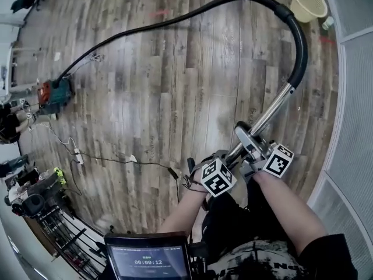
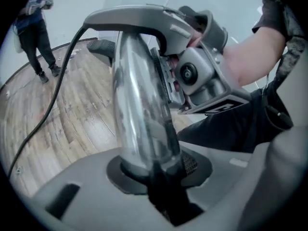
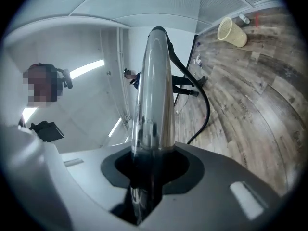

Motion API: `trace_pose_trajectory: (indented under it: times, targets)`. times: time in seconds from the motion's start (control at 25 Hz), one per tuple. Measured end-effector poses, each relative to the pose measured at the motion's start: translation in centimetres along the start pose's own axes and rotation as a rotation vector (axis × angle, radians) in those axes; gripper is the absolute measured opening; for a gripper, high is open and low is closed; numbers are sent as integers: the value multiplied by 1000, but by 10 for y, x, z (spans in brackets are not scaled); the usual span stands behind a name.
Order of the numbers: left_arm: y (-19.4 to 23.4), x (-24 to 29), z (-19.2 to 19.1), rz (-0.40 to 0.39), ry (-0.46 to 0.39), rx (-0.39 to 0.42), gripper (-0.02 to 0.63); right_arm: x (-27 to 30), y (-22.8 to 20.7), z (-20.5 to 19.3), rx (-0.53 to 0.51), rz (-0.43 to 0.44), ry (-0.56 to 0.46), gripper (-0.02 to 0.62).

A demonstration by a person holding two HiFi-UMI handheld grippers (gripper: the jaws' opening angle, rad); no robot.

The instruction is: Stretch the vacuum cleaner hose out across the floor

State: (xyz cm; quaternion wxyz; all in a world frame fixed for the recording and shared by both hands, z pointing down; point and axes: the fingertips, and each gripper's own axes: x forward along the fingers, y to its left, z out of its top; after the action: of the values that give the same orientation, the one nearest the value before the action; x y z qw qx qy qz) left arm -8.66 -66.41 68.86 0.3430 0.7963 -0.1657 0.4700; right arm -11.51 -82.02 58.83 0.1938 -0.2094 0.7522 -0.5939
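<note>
left gripper (image 2: 150, 172): jaws pressed on the metal tube (image 1: 271, 112), low on it, near its free end
right gripper (image 3: 147, 167): also pinching the tube, further up, beside the grey handle (image 1: 247, 137)
nearer arm: right sits closer to the hose end, left backs it up just below
tube axis: runs from the grippers up-frame and to the right, away from the person, and ends at the black cuff
hose (image 1: 175, 19): starts at that cuff, hooks over near the cream basket (image 1: 309, 2), then sweeps left in one long bow
far end: red and teal cleaner body (image 1: 55, 92), well apart, at the far left of the wooden floor (image 1: 175, 98)
hose axis: roughly right to left across the boards, bowed, not straight
judgement: the slack sits in the hook by the cuff; moving the tube end away from the cleaner body, to the right, should flatten it
risk: the body may drag along instead of the bow opening
</note>
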Motion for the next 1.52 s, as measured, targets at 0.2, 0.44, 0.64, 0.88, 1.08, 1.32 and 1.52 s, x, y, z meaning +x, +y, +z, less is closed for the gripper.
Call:
trace_pose_trajectory:
  times: [0.2, 0.44, 0.64, 0.88, 1.08, 1.32, 1.52]
  targets:
    - [-39, -74, -25, 1, -50, -54, 90, 7, 96, -46, -86, 101, 108, 112]
    - [-102, -146, -88, -116, -89, -56, 88, 18, 180, -63, -88, 242, 30, 110]
    - [-147, -182, -170, -174, -19, -68, 92, 14, 215, -117, -64, 243, 42, 80]
    - [-165, -185, -255, -25, -34, -64, 87, 3, 250, -212, -73, 252, 111, 51]
    - [-162, -202, -280, 257, -131, -77, 106, 9, 268, -256, -108, 207, 163, 49]
    - [-172, -204, -292, 350, -156, -143, 75, -2, 274, -289, -93, 182, 185, 49]
    - [-215, -195, -310, 319, -131, -176, 72, -34, 278, -313, -53, 181, 209, 49]
